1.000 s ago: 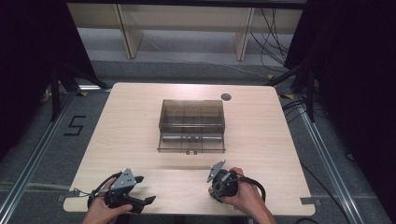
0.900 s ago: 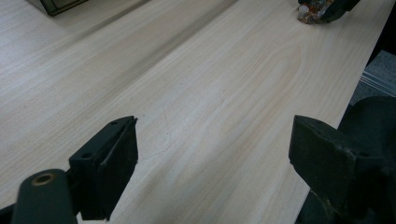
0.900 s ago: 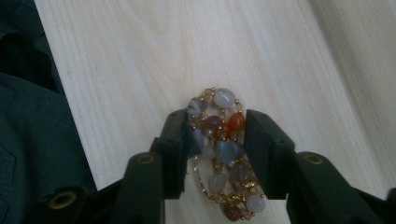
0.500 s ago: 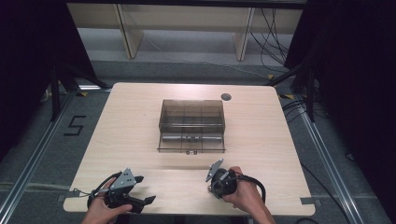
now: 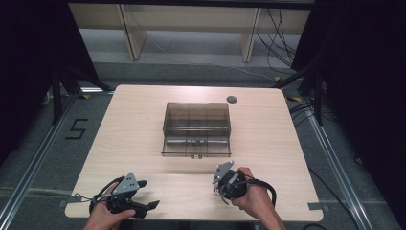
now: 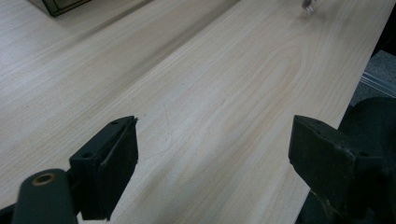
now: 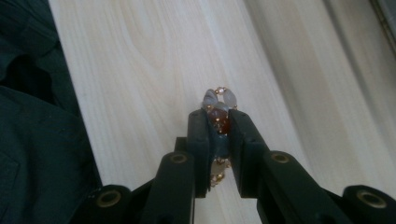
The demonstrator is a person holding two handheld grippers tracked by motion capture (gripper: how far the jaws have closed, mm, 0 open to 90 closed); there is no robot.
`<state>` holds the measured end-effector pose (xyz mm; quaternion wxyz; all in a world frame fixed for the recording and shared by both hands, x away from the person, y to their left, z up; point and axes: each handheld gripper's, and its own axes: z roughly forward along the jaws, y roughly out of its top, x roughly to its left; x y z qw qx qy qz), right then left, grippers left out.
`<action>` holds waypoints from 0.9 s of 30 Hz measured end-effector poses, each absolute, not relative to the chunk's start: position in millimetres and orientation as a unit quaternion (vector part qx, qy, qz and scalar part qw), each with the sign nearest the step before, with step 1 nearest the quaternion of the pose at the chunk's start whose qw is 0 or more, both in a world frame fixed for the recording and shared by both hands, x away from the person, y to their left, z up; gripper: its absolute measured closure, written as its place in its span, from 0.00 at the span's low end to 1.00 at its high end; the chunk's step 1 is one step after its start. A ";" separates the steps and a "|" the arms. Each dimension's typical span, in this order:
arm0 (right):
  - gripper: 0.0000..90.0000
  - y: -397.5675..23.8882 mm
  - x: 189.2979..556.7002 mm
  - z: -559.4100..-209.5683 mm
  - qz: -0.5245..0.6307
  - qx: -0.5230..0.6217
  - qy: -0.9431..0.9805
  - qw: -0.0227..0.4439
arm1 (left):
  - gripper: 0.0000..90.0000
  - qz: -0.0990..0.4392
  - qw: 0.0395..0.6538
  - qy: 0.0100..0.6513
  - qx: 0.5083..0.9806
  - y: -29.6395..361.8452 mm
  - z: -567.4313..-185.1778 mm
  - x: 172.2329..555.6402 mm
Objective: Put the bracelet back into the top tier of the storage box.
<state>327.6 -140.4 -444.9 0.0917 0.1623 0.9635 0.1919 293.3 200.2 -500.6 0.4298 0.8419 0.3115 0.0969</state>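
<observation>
My right gripper [image 7: 218,116] is shut on a beaded bracelet [image 7: 219,99] with red-brown, grey and pale beads. Its jaws have just been closing on it, and the beads stick out past the tips, a little above the pale wooden table [image 7: 154,70]. In the high view this gripper [image 5: 220,186] is at the front right of the table, in a person's hand. My left gripper [image 5: 146,199] rests at the front left. In its own view it [image 6: 212,135] stands wide open with bare wood between the jaws.
A smoky see-through compartment box [image 5: 197,127] with its lid shut sits mid-table, beyond both grippers; its corner [image 6: 60,3] shows at the top left of the left gripper view. A round cable hole [image 5: 231,99] is at the back right. The table's front edge [image 5: 191,218] runs just behind the hands.
The right gripper has risen slightly off the table. The left gripper has stayed where it was.
</observation>
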 end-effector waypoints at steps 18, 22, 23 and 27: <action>0.89 -142.2 339.8 -401.3 0.234 0.161 0.953 0.105 | 0.18 0.097 0.435 0.317 0.837 201.7 -499.8 294.2; 0.89 -143.6 345.4 -393.8 0.239 0.154 0.952 0.110 | 0.18 0.098 0.433 0.316 0.838 201.7 -499.8 294.2; 0.89 -143.5 346.0 -391.9 0.240 0.155 0.952 0.112 | 0.18 0.097 0.434 0.317 0.838 201.6 -499.7 294.1; 0.89 -143.6 347.1 -382.0 0.239 0.158 0.951 0.115 | 0.18 0.094 0.429 0.325 0.838 202.0 -499.9 293.9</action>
